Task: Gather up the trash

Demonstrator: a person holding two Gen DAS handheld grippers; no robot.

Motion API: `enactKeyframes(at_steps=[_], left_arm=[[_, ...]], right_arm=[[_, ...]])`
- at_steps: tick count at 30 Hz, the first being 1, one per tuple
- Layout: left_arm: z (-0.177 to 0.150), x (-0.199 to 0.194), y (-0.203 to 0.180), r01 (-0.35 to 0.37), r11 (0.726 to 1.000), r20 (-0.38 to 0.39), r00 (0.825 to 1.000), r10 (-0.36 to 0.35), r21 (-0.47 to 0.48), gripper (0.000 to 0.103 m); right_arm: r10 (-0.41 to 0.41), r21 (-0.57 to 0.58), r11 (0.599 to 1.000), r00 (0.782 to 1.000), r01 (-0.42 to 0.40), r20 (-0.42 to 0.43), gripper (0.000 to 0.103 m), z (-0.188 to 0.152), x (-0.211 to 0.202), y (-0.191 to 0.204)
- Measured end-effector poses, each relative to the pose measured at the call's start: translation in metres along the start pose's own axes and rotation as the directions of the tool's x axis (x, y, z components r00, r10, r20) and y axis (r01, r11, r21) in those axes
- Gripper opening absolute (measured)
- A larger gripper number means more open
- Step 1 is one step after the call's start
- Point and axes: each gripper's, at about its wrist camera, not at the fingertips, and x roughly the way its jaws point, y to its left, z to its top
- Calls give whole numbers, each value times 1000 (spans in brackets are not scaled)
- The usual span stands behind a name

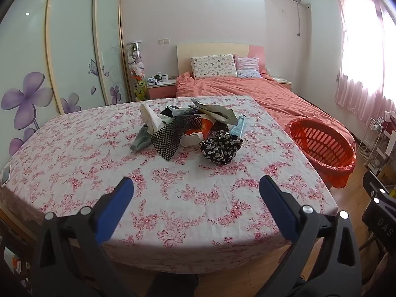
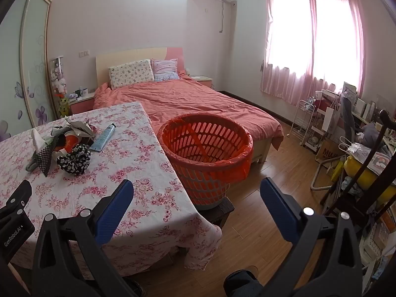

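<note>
A pile of trash (image 1: 190, 128) lies mid-table on the floral cloth: black mesh netting (image 1: 173, 136), a black floral cloth (image 1: 220, 148), a blue tube (image 1: 238, 125), crumpled paper (image 1: 217, 113) and a grey rag (image 1: 141, 139). The pile also shows in the right wrist view (image 2: 64, 146). An orange basket (image 2: 205, 148) lined with an orange bag stands right of the table; it also shows in the left wrist view (image 1: 321, 146). My left gripper (image 1: 195, 193) is open and empty over the table's near part. My right gripper (image 2: 196, 195) is open and empty, below the basket.
The table (image 1: 99, 173) fills the foreground. A bed (image 2: 198, 99) with an orange quilt stands behind it. Wardrobe doors (image 1: 61, 61) are on the left. Cluttered shelves and bags (image 2: 346, 136) line the right wall under the window. Wooden floor (image 2: 272, 173) lies right of the table.
</note>
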Motion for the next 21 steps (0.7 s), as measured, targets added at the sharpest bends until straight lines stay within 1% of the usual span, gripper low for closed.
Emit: enactKeyframes(at_steps=[21], left_arm=[[0, 0, 0, 1, 1000, 0, 1000, -1, -1, 99]], right_arm=[[-1, 0, 1000, 1000, 1, 3, 101, -1, 0, 0]])
